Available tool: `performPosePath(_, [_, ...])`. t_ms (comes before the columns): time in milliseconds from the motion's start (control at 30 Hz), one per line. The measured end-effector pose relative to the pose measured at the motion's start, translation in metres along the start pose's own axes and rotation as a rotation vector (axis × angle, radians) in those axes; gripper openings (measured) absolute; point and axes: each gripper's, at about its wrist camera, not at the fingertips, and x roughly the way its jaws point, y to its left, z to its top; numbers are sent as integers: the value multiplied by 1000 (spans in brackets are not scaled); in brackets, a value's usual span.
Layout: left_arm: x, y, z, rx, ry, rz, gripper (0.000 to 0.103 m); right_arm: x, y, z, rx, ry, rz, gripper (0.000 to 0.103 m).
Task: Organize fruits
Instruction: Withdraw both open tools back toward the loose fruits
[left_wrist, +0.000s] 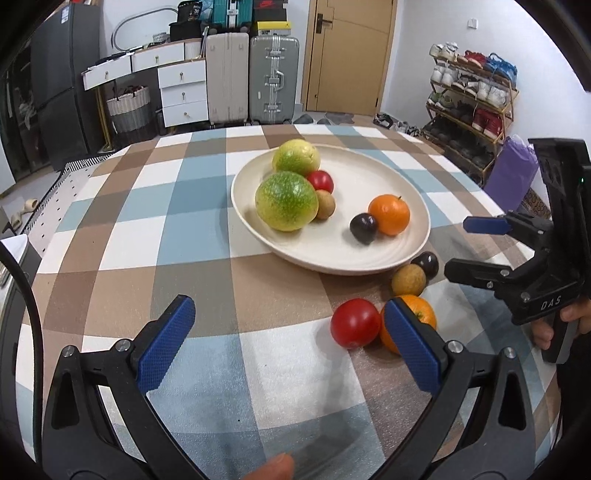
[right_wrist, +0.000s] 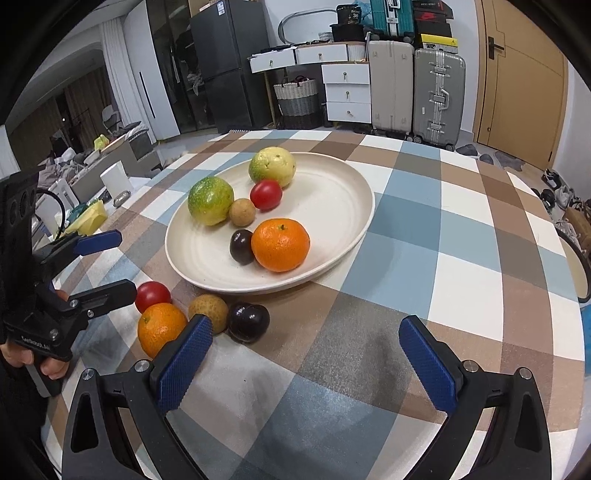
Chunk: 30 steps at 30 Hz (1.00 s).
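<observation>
- Left wrist view, bottom edge: a fingertip (left_wrist: 275, 467) pokes in, cut off by the frame; the left gripper (left_wrist: 291, 347) sits just above it, jaws spread wide with nothing between them
- Its right-hand pad hides part of a loose orange (left_wrist: 421, 314) at lower right; a loose tomato (left_wrist: 354, 323) touches that orange on its left
- Just beyond lie a loose brown fruit (left_wrist: 408, 279) and a loose dark plum (left_wrist: 427, 263), the plum partly tucked behind the brown one, both close under the plate's near rim
- Four fruits in all lie on the checked tablecloth (left_wrist: 184, 206)
- At the right edge of the frame the right gripper (left_wrist: 458, 245) hangs with jaws apart and empty; the hand (left_wrist: 565, 325) on its grip is mostly cut off
- Mid-frame, the cream plate (left_wrist: 369, 254) holds six fruits: one orange (left_wrist: 389, 214), one dark plum (left_wrist: 364, 228), one brown fruit (left_wrist: 325, 205), one tomato (left_wrist: 320, 181) and two green-yellow citrus (left_wrist: 286, 201)
- The tomato and brown fruit are partly hidden behind the nearer citrus
- Right wrist view: its own pads are spread at the bottom, the left pad overlapping the loose orange and brown fruit
- Far back, top of frame: two suitcases (left_wrist: 253, 77) and a shoe rack (left_wrist: 469, 110)
</observation>
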Motion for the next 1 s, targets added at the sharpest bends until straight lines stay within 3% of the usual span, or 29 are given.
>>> performPosePath(433, [10, -2, -6, 32, 67, -8, 102, 10, 7, -4, -38, 48, -15, 103])
performPosePath(1000, [12, 7, -3, -20, 65, -6, 102, 14, 9, -3, -45, 75, -32, 103])
